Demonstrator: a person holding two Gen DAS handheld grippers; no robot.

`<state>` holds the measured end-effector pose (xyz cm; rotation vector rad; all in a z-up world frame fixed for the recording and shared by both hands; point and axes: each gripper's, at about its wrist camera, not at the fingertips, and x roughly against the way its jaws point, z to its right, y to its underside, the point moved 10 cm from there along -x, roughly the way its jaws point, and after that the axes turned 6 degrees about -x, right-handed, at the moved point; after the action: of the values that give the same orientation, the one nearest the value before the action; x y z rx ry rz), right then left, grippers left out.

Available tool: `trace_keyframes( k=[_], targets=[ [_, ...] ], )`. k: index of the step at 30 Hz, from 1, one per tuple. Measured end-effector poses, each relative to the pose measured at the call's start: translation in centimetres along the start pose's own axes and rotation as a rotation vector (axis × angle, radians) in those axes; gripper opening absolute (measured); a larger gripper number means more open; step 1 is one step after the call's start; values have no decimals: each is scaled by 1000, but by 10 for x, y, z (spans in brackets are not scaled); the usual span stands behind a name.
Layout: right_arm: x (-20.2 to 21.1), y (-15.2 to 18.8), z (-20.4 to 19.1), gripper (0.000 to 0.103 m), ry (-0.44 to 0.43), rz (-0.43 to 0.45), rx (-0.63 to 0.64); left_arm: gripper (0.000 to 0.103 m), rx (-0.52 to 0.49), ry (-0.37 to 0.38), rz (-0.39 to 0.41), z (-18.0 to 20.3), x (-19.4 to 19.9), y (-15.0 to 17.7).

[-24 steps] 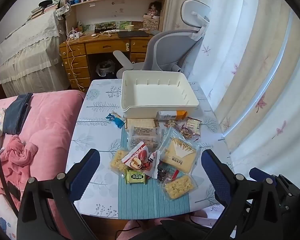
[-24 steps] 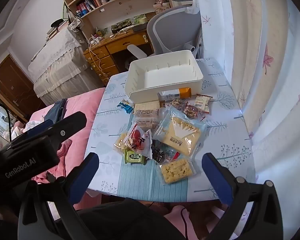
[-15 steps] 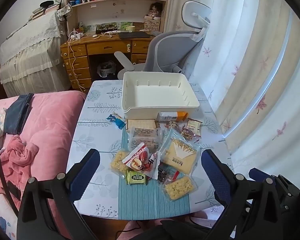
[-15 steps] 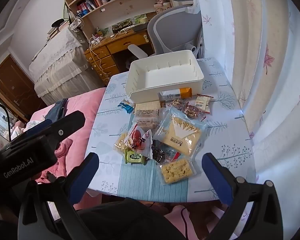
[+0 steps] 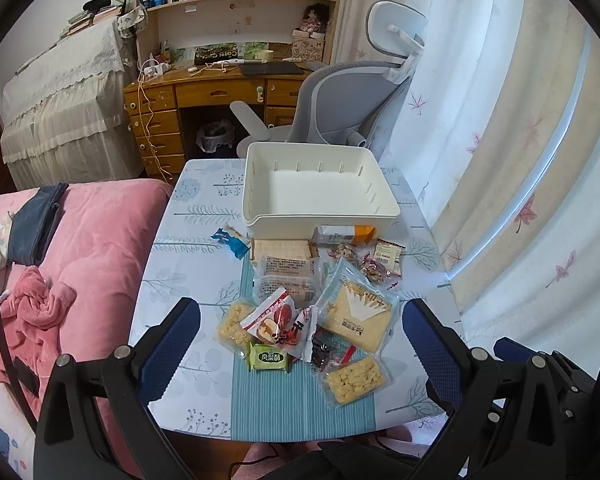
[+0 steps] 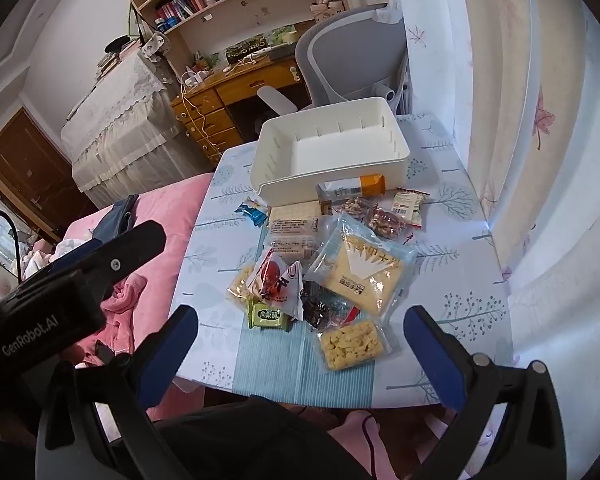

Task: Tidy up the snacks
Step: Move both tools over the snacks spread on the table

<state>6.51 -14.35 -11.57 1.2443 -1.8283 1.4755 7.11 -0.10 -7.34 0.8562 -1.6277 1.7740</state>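
An empty white bin [image 5: 318, 190] stands at the far side of the small table [image 5: 188, 240]; it also shows in the right wrist view [image 6: 328, 156]. A heap of snack packets lies in front of it: a large yellow cracker bag [image 5: 356, 312], a green packet [image 5: 269, 358], a red-and-white packet [image 5: 270, 316], a clear puffed-snack bag [image 5: 354, 378]. My left gripper [image 5: 300, 340] is open and empty, held above the table's near edge. My right gripper [image 6: 298, 344] is open and empty, also back from the heap.
A pink bed [image 5: 80, 248] adjoins the table's left side. A grey office chair [image 5: 340, 108] and wooden desk [image 5: 204, 92] stand behind the table. Curtains [image 5: 500, 140] hang along the right. The left gripper's body [image 6: 60, 304] shows at the left of the right wrist view.
Both grippers have shifted very slightly; the scene sits a touch lower in the left view. Nothing on the table has moved.
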Motion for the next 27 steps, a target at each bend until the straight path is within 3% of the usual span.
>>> trace_keyframes(
  k=[12,21,27],
  targets=[
    [-12,-7,18,103,-4,3,1,101,81,-87,-57,-9,-18,5],
    [-29,-12,33,103,-34,11,45,101,185,-144,-156,-29,-38,34],
    [-39,-7,38,103,-41,33,143,101,216,-187,-211,-39,-43,57]
  ],
)
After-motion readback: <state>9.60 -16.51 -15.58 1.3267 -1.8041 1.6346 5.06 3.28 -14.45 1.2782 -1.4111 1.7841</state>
